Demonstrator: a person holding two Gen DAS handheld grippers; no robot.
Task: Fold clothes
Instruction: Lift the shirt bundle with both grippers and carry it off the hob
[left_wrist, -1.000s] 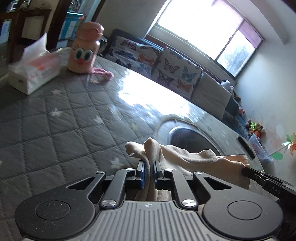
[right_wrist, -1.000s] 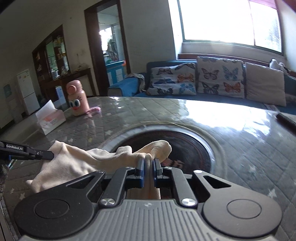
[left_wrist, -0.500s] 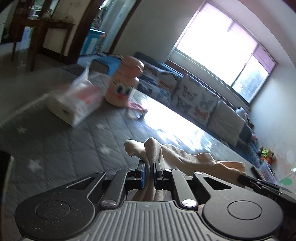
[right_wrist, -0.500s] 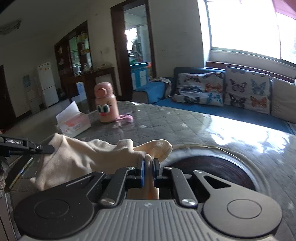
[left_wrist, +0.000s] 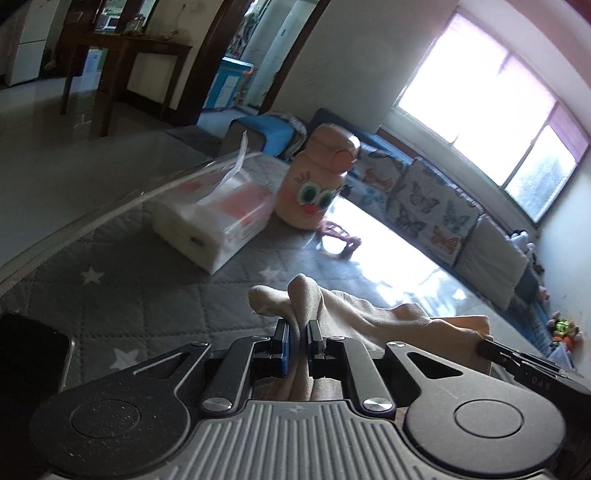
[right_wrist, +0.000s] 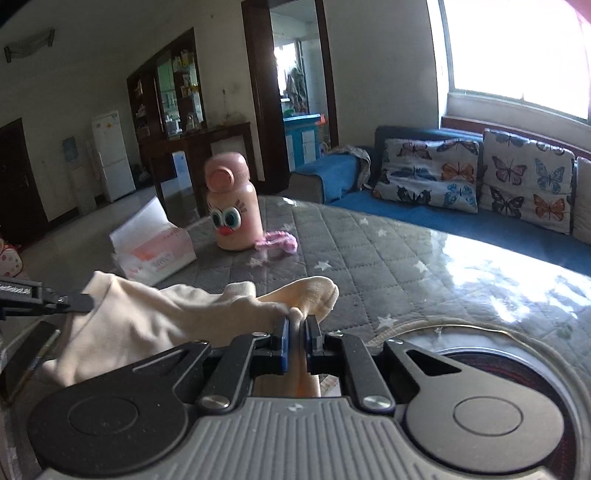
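A cream-coloured garment (left_wrist: 373, 317) hangs stretched between my two grippers above the grey quilted table (left_wrist: 155, 295). My left gripper (left_wrist: 298, 334) is shut on one bunched corner of it. My right gripper (right_wrist: 295, 332) is shut on the other corner, and the cloth (right_wrist: 155, 317) runs off to the left. The right gripper's finger shows at the right edge of the left wrist view (left_wrist: 517, 360). The left gripper's finger shows at the left edge of the right wrist view (right_wrist: 48, 301).
A tissue pack (left_wrist: 218, 218) (right_wrist: 155, 251), a pink bottle with cartoon eyes (left_wrist: 317, 188) (right_wrist: 232, 210) and a pink strap (right_wrist: 277, 240) stand at the table's far left. A dark phone (left_wrist: 33, 350) lies at the near left edge. A round inset hotplate (right_wrist: 498, 354) sits to the right.
Both grippers, still shut on the garment, have moved left across the table, away from the round hotplate and towards the tissue pack and pink bottle.
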